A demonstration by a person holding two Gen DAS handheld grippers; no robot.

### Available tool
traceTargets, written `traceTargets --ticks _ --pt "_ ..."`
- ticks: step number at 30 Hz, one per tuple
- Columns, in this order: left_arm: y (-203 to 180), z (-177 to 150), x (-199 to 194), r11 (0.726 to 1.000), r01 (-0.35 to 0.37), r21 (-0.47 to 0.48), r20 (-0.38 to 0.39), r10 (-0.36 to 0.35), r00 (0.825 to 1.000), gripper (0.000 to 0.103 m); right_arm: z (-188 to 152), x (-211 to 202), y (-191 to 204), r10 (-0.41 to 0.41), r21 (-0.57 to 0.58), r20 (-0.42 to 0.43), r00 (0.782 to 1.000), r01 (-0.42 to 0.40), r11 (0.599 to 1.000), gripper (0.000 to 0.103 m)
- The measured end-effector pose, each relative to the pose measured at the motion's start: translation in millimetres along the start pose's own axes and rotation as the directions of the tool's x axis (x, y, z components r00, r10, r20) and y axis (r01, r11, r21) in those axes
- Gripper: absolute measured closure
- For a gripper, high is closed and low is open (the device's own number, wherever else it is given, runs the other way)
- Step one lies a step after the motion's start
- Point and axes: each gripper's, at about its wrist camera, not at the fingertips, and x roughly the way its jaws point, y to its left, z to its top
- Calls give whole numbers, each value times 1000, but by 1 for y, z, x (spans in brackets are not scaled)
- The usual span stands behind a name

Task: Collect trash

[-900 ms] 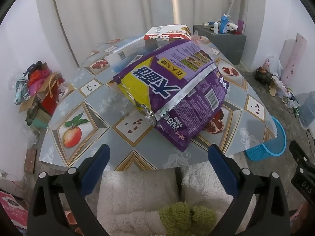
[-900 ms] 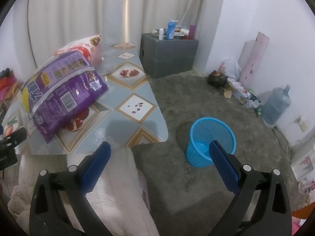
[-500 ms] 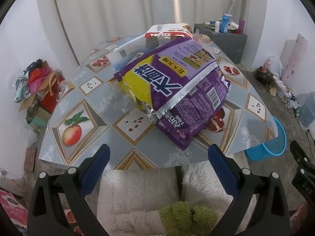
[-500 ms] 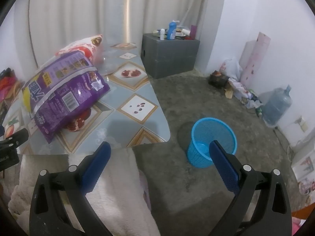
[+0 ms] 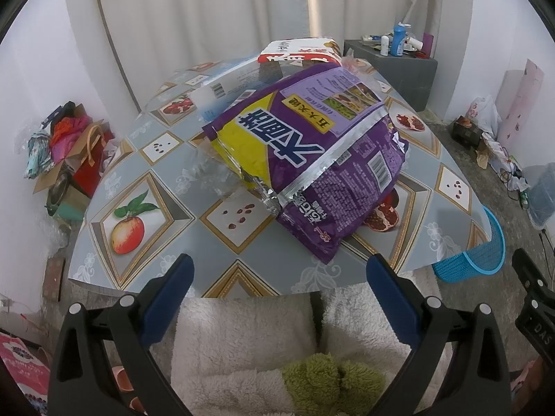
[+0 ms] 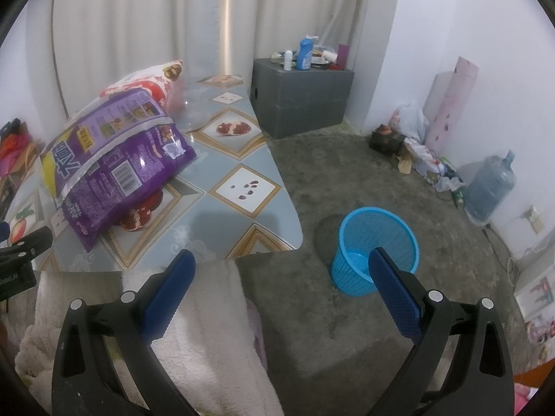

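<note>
Left gripper (image 5: 277,277): blue ribbed fingers (image 5: 166,298) spread wide, empty, hovering over the near edge of the table (image 5: 145,215). Right gripper (image 6: 279,274): likewise wide open, nothing held, above grey carpet (image 6: 347,180). Crinkly purple foil bag (image 5: 322,159), puffy, lying across the glossy fruit-print table, propped on clear crumpled plastic (image 5: 208,173). Red-and-white bag (image 5: 298,52) behind it. Round blue mesh basket (image 6: 374,249) upright on the carpet, right of the table. Fluffy white fabric (image 5: 242,332) below.
</note>
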Motion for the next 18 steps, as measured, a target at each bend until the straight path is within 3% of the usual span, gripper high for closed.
traceTargets --ticks 18 --pt "1 0 0 1000 2 -3 -3 -2 1000 6 0 0 5 0 -1 2 1000 0 1000 8"
